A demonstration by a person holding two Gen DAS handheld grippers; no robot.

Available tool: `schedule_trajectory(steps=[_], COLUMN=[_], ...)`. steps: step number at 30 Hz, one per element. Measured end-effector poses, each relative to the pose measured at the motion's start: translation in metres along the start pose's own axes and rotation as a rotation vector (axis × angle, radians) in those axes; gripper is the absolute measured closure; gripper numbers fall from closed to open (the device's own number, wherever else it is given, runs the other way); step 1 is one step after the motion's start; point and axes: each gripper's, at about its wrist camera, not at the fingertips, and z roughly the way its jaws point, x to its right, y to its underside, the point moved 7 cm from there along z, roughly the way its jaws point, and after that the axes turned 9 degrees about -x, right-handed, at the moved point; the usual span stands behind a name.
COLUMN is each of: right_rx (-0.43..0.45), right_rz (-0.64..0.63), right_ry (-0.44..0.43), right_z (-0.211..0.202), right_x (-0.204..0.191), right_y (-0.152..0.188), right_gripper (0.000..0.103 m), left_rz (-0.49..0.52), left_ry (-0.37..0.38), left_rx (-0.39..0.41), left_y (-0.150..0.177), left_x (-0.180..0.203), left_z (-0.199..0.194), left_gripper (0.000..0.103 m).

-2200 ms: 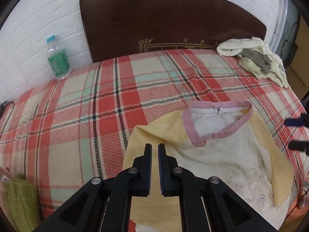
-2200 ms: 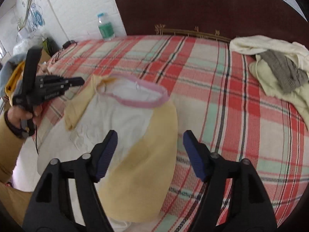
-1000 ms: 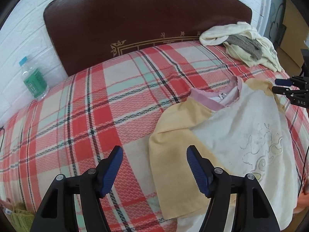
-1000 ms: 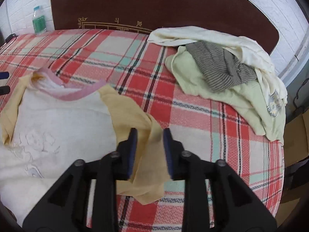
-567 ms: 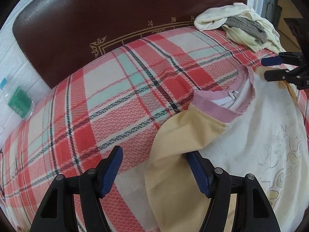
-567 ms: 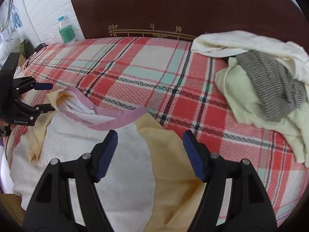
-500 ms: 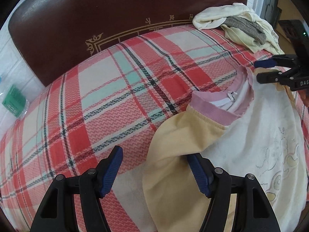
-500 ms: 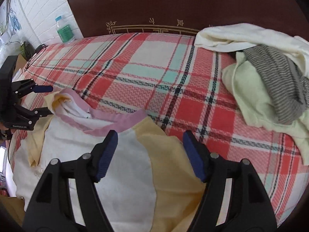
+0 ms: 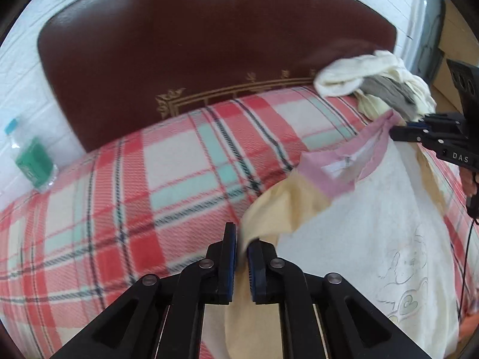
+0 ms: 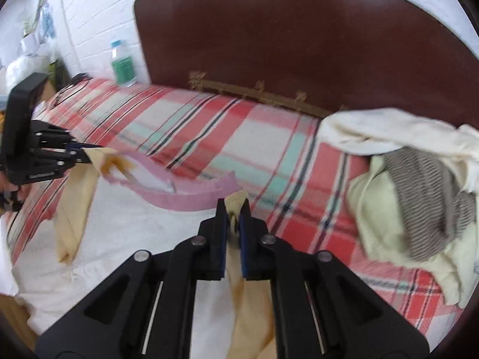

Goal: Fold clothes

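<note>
With the left gripper and right gripper each pinched shut on a yellow shoulder of the shirt over the plaid blanket, thin fabric could have slipped free if pulled unevenly.

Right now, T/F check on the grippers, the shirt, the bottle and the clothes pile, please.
1. Both hand-held grippers, left and right, are shut on the yellow-and-white shirt. True.
2. The shirt's collar is green. False: it is pink.
3. The water bottle lies on the shirt. False: it stands apart from it, by the headboard.
4. The pile of unfolded clothes sits on the plaid blanket. True.
5. The shirt's printed front faces down. False: the drawing shows in the left wrist view.
</note>
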Motion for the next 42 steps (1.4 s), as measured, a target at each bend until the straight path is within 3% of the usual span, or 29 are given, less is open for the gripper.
schedule_trajectory(steps=[2,4,9,10,11,12,15,19,21,22,23,24,30,33,34,36,37,38,40,42], right_rx=[0.000,0.001,0.001,0.002,0.006,0.024,0.079,0.138,0.149,0.144,0.139,0.134,0.104,0.089,0.090,0.090,0.090,0.091,0.091,0.092], right_rz=[0.030,0.060,0.136,0.151,0.164,0.171,0.192,0.229,0.257,0.269,0.281,0.293,0.365,0.399,0.404,0.414,0.419,0.425,0.435,0.439], right_ry=[0.015,0.031,0.070,0.077,0.079,0.055,-0.016,-0.108,-0.148,-0.148,-0.149,-0.149,-0.152,-0.154,-0.158,-0.166,-0.169,-0.173,-0.181,-0.186], right_z=[0.005,0.009,0.020,0.022,0.022,0.012,-0.017,-0.052,-0.062,-0.062,-0.062,-0.063,-0.063,-0.064,-0.063,-0.061,-0.060,-0.059,-0.058,-0.057], right_x=[0.005,0.009,0.021,0.024,0.025,0.021,0.011,-0.006,-0.017,-0.020,-0.024,-0.028,-0.051,-0.061,-0.061,-0.061,-0.061,-0.061,-0.060,-0.061], right_y=[-0.002,-0.004,-0.008,-0.009,-0.008,-0.001,0.022,0.058,0.080,0.088,0.095,0.103,0.148,0.170,0.171,0.174,0.176,0.177,0.180,0.182], right_gripper=[0.095,0.095,0.084,0.077,0.056,0.046,0.044,0.043,0.042,0.038,0.036,0.036,0.036,0.036,0.036,0.036,0.036,0.036,0.036,0.036], left_rz=[-0.049,-0.093,-0.167,-0.168,-0.168,-0.169,-0.161,-0.124,-0.122,-0.120,-0.121,-0.135,-0.195,-0.213,-0.214,-0.212,-0.192,-0.158,-0.089,-0.057], left_ry=[0.000,0.014,0.086,0.105,0.124,0.141,0.171,0.145,0.167,0.175,0.185,0.208,0.097,-0.012,-0.015,0.141,0.174,0.161,0.135,0.157], left_rx=[-0.002,-0.014,-0.074,-0.080,-0.085,-0.090,-0.109,-0.089,-0.072,-0.067,-0.073,-0.084,-0.022,0.021,0.011,-0.048,-0.060,-0.062,-0.067,-0.088], left_y=[0.002,0.011,0.047,0.056,0.063,0.071,0.086,0.089,0.086,0.085,0.084,0.084,0.072,0.061,0.059,0.062,0.064,0.067,0.071,0.072], left_x=[-0.010,-0.018,-0.029,-0.027,-0.023,-0.020,-0.010,0.001,0.004,0.005,0.005,0.004,-0.031,-0.056,-0.059,-0.051,-0.042,-0.033,-0.015,-0.004], left_z=[0.003,0.006,0.006,0.003,0.001,-0.001,0.000,0.005,0.005,0.005,0.005,0.006,-0.019,-0.037,-0.039,-0.034,-0.030,-0.025,-0.016,-0.002], left_gripper=[0.056,0.040,0.036,0.034,0.030,0.028,0.026,0.025,0.029,0.051,0.088,0.100,0.101,0.101,0.100,0.077,0.055,0.038,0.034,0.034])
